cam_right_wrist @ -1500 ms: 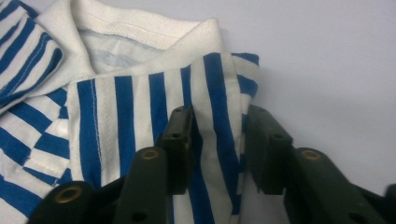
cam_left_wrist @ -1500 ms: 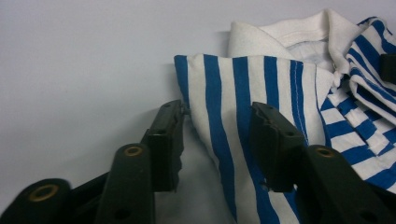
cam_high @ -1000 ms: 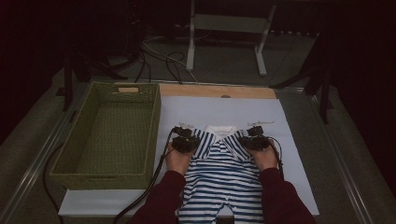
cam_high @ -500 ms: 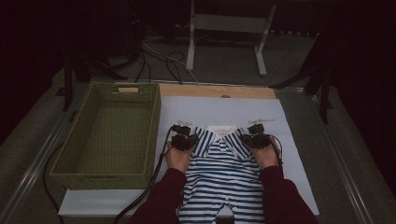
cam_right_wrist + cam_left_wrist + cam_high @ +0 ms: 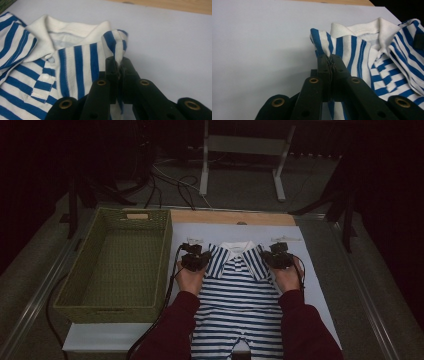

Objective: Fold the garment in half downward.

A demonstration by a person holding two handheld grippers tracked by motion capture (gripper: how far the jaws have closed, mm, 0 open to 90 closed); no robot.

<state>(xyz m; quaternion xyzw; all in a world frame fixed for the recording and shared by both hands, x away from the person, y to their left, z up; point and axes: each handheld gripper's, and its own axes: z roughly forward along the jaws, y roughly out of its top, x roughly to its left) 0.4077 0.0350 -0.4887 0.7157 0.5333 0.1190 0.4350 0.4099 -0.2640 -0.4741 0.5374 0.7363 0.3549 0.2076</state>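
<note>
Grippers [image 5: 196,257] [image 5: 276,256] pinching blue-white striped romper [image 5: 239,290] — white collar, shoulders bunched

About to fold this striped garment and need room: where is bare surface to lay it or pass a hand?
Bare white sheet between the collar and the wooden strip; the green basket is empty. Crowded at both shoulders.

A green woven basket [image 5: 120,265] sits beside the white sheet [image 5: 235,231].
</note>
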